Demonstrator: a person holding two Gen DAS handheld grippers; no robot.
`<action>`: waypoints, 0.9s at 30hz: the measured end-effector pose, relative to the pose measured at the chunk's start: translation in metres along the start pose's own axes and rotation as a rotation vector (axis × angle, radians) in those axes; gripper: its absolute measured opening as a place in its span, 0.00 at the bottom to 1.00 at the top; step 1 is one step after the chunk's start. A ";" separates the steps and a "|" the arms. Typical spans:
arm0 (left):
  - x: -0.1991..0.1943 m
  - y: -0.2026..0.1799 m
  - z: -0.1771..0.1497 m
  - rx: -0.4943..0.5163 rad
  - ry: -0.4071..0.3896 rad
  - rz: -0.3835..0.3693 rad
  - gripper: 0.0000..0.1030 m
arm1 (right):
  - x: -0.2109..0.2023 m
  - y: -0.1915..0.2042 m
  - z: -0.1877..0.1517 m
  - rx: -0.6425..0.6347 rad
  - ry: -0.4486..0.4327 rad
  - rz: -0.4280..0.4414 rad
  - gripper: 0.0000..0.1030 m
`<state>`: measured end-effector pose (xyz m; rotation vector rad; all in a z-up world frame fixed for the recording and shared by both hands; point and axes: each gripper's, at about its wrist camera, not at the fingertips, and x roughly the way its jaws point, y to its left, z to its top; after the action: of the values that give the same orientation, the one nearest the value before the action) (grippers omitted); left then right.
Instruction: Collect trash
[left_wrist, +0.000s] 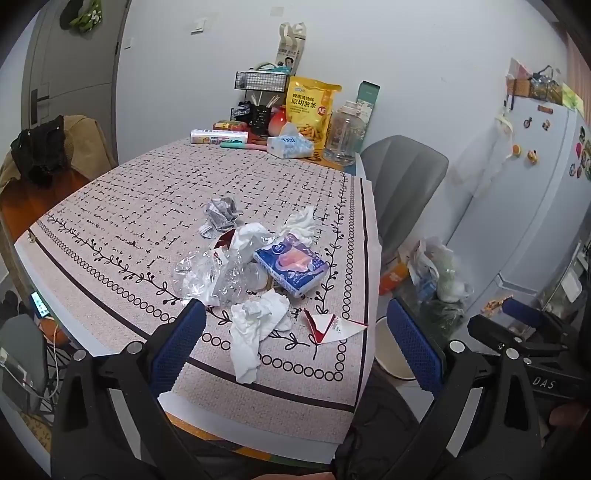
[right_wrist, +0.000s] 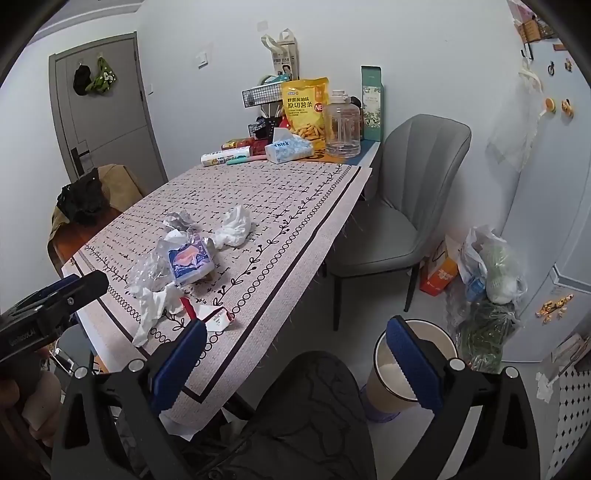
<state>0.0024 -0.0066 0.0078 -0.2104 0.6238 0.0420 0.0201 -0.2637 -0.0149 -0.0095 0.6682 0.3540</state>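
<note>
- your left gripper (left_wrist: 295, 354) stands wide open and empty, hovering over the near edge of the counter with the patterned beige cloth (left_wrist: 122, 206).
- your right gripper (right_wrist: 295, 363) is likewise open and holds nothing; it hangs off the counter's near corner, above the floor.
- the trash lies in one cluster near the counter's near end: a long crumpled white tissue (left_wrist: 255, 328), a crushed clear plastic wrapper (left_wrist: 207, 273), a blue and purple tissue pack (left_wrist: 291, 264), a folded red and white paper scrap (left_wrist: 332, 325), a second white tissue wad (left_wrist: 301, 221) and a grey crumpled foil ball (left_wrist: 221, 212).
- the deciding relation: the long white tissue sits directly ahead of the left gripper, between its two fingers in the left wrist view, nearest of all items.
- its long axis runs roughly toward you, along the left gripper's line of approach; in my judgement a grasp across its bunched upper part suits better than one on the thin tail.
- the left gripper is the nearer one; the right sees the cluster off to its left.
- the round white-rimmed waste bin (right_wrist: 410, 369) stands on the floor below the right gripper, beside the counter corner, which favours the right side for dropping.
</note>
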 end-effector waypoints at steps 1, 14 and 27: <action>-0.001 0.000 0.000 -0.001 -0.006 -0.001 0.94 | 0.000 0.001 0.000 0.001 0.000 -0.002 0.92; -0.002 -0.002 -0.003 0.002 -0.030 -0.001 0.94 | 0.002 0.001 0.000 -0.001 -0.006 -0.004 0.93; 0.002 -0.003 -0.004 -0.008 -0.010 -0.022 0.94 | 0.000 0.003 -0.002 -0.010 -0.046 -0.002 0.93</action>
<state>0.0023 -0.0104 0.0041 -0.2250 0.6116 0.0243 0.0181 -0.2607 -0.0164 -0.0116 0.6204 0.3552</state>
